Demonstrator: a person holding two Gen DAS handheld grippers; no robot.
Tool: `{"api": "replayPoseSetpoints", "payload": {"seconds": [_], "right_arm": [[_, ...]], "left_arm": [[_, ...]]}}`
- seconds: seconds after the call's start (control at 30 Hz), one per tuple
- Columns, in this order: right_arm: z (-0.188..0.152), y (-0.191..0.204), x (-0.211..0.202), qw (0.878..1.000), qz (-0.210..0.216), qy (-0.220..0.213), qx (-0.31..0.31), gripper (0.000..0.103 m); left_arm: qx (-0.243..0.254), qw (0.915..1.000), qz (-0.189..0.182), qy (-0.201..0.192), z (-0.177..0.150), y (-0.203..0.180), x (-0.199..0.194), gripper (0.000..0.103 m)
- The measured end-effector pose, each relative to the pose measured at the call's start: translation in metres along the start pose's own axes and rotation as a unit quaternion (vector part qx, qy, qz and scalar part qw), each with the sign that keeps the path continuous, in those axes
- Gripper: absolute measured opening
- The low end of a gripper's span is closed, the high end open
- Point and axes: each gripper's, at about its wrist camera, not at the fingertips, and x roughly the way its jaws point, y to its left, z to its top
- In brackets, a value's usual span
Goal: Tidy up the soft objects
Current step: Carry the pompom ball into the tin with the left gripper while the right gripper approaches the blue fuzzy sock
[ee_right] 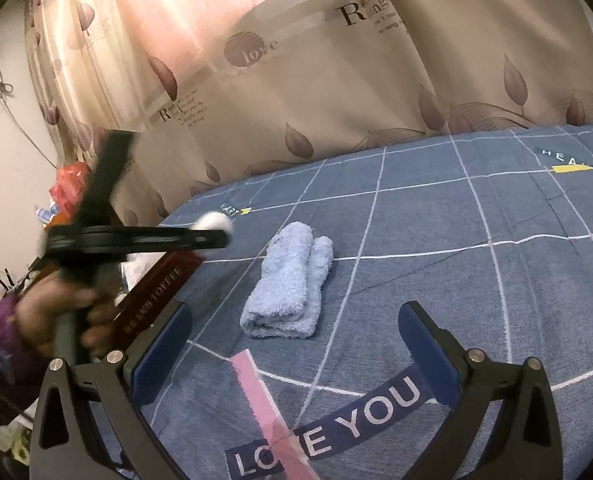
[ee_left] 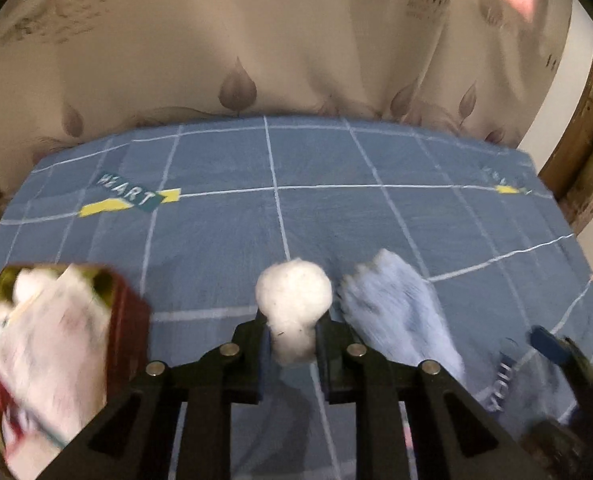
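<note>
Now the left hand-held gripper point(ee_left: 292, 340) pinches a white fluffy ball point(ee_left: 293, 300) above the bed point(ee_left: 224, 232), near its left edge. Beside it, a folded blue towel point(ee_right: 286, 286) lies mid-bed. Opposite, the right hand-held gripper point(ee_right: 296, 344) gapes wide, empty.
</note>
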Motion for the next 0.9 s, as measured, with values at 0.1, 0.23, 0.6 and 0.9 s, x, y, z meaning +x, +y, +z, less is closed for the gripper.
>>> {"api": "replayPoseSetpoints", "payload": {"seconds": [0.1, 0.23, 0.6, 0.9], "right_arm": [[-0.001, 0.000, 0.002, 1.000, -0.003, 0.003, 0.000, 0.103], [-0.001, 0.001, 0.003, 1.000, -0.010, 0.009, -0.003, 0.103], [0.001, 0.021, 0.027, 0.995, -0.061, 0.067, -0.051, 0.103], [0.018, 0.030, 0.078, 0.988, -0.085, 0.120, -0.051, 0.103]], "left_arm": [[-0.018, 0.9997, 0.005, -0.018, -0.019, -0.003, -0.034, 0.019], [-0.044, 0.9982, 0.012, -0.039, -0.046, -0.003, -0.076, 0.019], [-0.045, 0.9932, 0.074, -0.078, -0.092, 0.018, -0.158, 0.019], [-0.055, 0.9903, 0.096, -0.084, -0.110, 0.056, -0.178, 0.019]]}}
